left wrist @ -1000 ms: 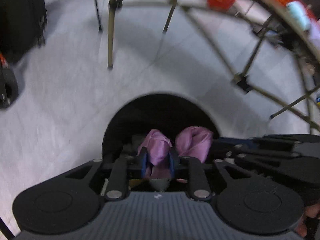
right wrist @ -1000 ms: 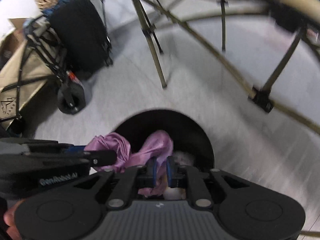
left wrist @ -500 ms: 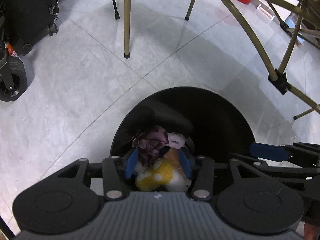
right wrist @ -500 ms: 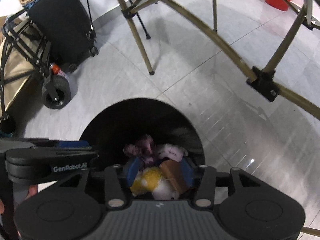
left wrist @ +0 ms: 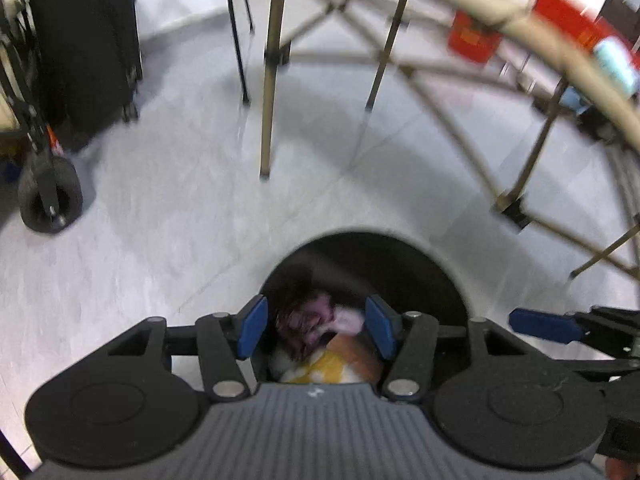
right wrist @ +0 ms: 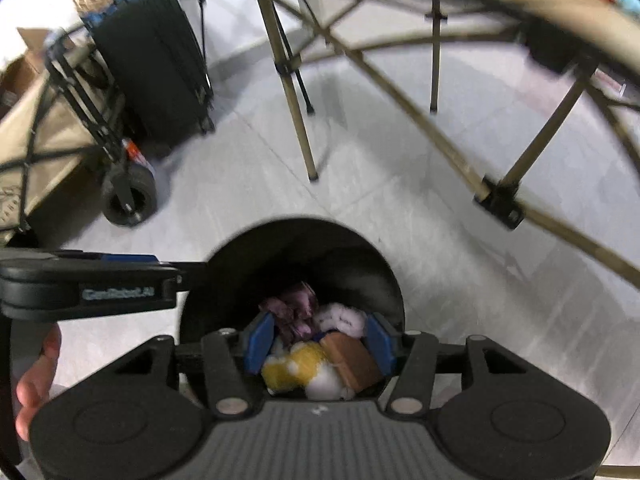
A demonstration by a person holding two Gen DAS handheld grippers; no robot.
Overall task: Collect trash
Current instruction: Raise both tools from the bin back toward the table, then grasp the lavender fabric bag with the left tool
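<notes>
A round black trash bin (left wrist: 400, 256) (right wrist: 248, 264) stands on the pale tiled floor below both grippers. Inside lie purple crumpled trash (left wrist: 304, 320) (right wrist: 296, 308), a white piece (right wrist: 340, 318), a yellow-and-white piece (right wrist: 296, 364) and a brown block (right wrist: 352, 362). My left gripper (left wrist: 316, 330) is open and empty above the bin's near rim. My right gripper (right wrist: 320, 340) is open and empty above the bin too. The right gripper's blue fingertip (left wrist: 544, 326) shows at the left wrist view's right edge; the left gripper's body (right wrist: 88, 284) shows at the right wrist view's left.
Tan folding-table legs (left wrist: 270, 80) (right wrist: 294, 92) and cross braces stand beyond the bin. A black suitcase (left wrist: 88, 40) (right wrist: 156, 64) and a cart with a black wheel (left wrist: 50, 200) (right wrist: 128, 200) are at the left. A red container (left wrist: 474, 36) sits far back.
One second ago each gripper was shut on purple trash over the bin. Both opened and the purple trash dropped in. Both grippers have since lifted, so the bin looks smaller.
</notes>
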